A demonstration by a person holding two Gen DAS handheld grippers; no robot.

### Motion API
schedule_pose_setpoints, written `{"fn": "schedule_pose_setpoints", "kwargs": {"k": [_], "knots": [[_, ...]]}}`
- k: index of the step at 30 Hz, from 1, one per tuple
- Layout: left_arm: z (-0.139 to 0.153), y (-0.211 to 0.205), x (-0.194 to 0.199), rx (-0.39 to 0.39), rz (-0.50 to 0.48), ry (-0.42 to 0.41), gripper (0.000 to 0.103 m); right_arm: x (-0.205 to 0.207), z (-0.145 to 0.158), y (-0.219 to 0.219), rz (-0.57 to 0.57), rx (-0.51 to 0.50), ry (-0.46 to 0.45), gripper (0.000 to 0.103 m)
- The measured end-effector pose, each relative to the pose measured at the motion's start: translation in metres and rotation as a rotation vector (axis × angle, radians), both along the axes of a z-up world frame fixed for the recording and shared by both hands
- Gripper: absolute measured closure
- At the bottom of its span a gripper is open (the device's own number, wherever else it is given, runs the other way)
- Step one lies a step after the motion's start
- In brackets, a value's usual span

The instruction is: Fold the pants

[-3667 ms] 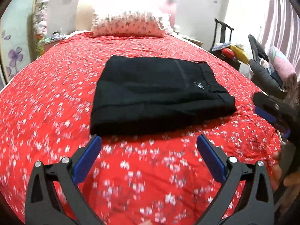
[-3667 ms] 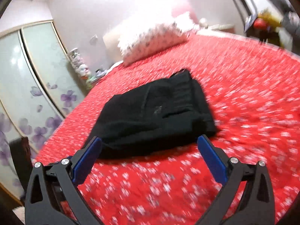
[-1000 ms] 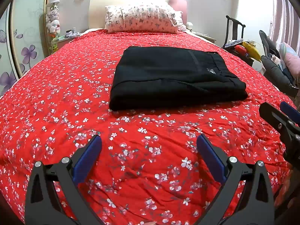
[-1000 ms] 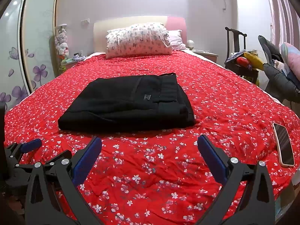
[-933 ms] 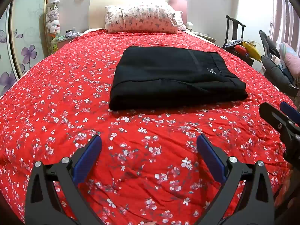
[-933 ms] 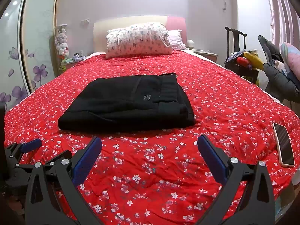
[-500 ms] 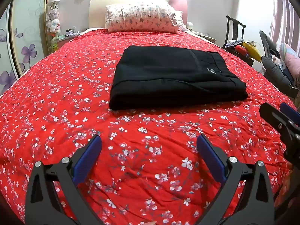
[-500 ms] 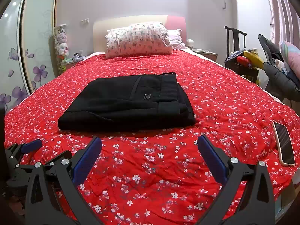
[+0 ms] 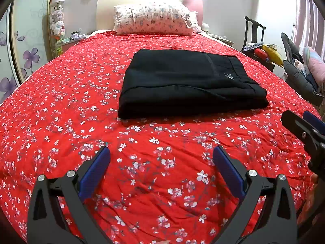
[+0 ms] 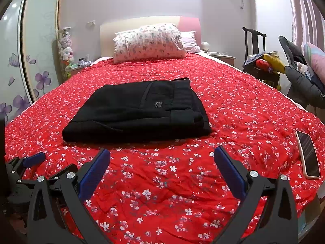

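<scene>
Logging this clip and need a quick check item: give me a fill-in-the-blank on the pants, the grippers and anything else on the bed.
1. The black pants lie ____ in a flat rectangle on the red bedspread.
2. The left gripper and right gripper both have jaws that are ____.
3. Neither gripper touches the ____.
4. A ____ lies on the bedspread near its right edge in the right wrist view.

Missing words: folded; open; pants; phone

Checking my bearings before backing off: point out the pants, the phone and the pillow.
pants [image 10: 138,109]: right wrist view, middle of the folded top layer.
phone [image 10: 308,154]: right wrist view, middle of the screen.
pillow [image 9: 152,21]: left wrist view, middle of its front.
</scene>
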State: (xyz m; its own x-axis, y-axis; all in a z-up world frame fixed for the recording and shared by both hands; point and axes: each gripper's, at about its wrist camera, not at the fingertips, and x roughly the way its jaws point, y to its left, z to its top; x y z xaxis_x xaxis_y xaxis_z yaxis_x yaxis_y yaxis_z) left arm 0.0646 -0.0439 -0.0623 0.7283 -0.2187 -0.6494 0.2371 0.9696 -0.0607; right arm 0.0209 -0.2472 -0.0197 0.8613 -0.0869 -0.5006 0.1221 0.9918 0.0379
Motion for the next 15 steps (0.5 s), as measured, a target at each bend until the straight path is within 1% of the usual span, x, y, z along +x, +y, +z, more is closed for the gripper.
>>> {"fn": "schedule_pose_setpoints", "kwargs": {"k": [10,15], "knots": [[0.0003,0.0027,-0.0008,-0.005,0.015,-0.015,0.002,-0.0004,0.0001,-0.0007,-0.002,0.003,0.005,0.001],[0.0013,0.0041,-0.0001,-0.008,0.014,-0.008,0.002,0.0018,0.0005,-0.0038,0.000,0.006,0.007,0.001]]}}
